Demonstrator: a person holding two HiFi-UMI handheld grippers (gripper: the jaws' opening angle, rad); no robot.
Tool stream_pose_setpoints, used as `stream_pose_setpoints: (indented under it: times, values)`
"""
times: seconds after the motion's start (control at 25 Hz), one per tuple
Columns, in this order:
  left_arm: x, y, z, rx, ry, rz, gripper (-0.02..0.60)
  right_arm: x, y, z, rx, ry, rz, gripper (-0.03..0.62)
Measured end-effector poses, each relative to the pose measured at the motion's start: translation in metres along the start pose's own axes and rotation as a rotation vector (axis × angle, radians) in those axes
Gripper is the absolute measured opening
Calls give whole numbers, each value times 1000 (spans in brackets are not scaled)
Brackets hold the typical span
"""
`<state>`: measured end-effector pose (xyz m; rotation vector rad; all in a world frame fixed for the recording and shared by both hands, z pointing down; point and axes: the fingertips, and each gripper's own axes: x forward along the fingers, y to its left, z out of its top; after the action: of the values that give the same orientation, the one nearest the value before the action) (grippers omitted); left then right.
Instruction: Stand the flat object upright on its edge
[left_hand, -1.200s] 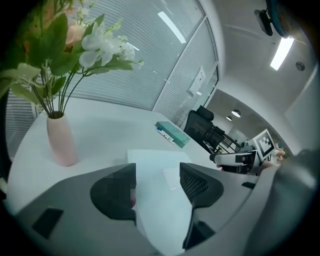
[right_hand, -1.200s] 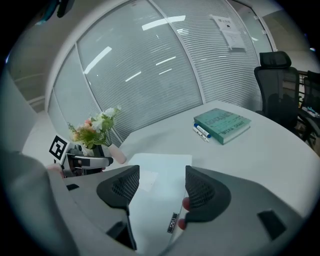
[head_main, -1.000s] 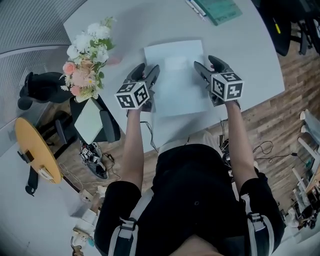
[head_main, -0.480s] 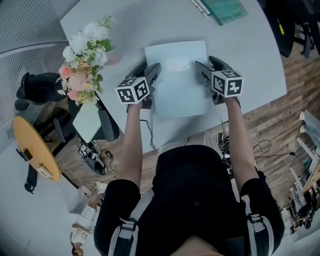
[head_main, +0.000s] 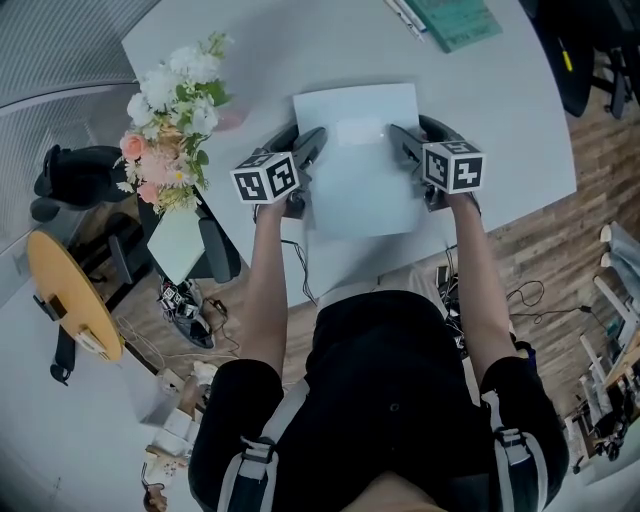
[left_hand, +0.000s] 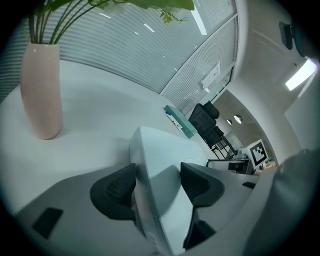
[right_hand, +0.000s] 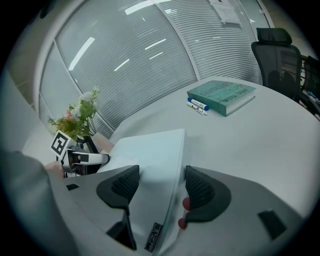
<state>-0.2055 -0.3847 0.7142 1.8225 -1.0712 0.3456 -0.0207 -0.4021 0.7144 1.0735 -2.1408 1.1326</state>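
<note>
The flat object is a thin white slab (head_main: 355, 170), like a closed laptop, on the pale table (head_main: 480, 90) in front of me. My left gripper (head_main: 305, 140) clasps its left edge and my right gripper (head_main: 418, 135) its right edge. In the left gripper view the slab (left_hand: 160, 160) runs tilted between the two dark pads, with the left gripper (left_hand: 157, 182) shut on its edge. Seen from the right gripper view, the slab (right_hand: 150, 155) fills the gap of the right gripper (right_hand: 160, 182), and small ports show on its near edge. The slab's underside is hidden.
A pink vase (left_hand: 41, 90) of flowers (head_main: 170, 120) stands at the table's left, close to the left gripper. A teal book (right_hand: 222, 95) with pens (right_hand: 197, 106) beside it lies at the far end. The table's near edge runs just below the slab. Office chairs (right_hand: 272, 55) stand beyond.
Both grippers have shifted slightly away from me with the slab between them, and the slab looks a little larger and more raised than a second ago.
</note>
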Motion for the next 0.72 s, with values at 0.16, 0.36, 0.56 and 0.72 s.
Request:
stream_pose_setpoints:
  times: [0.16,0.36,0.56,0.72]
  values:
    - [-1,-2,1,-6,-5,-9,274,-1,0,1,2,-1,3,302]
    - [-7,-7,1,15,18,-11,274,-7,5,2,-6,-5,4,298]
    - [-23,-21,3,52,-6,6,273,-23,12,9,-16,-28,13,288]
    - [-37,-38,8,84,-40,11,273,-43,19,19,-41,-57,16,281]
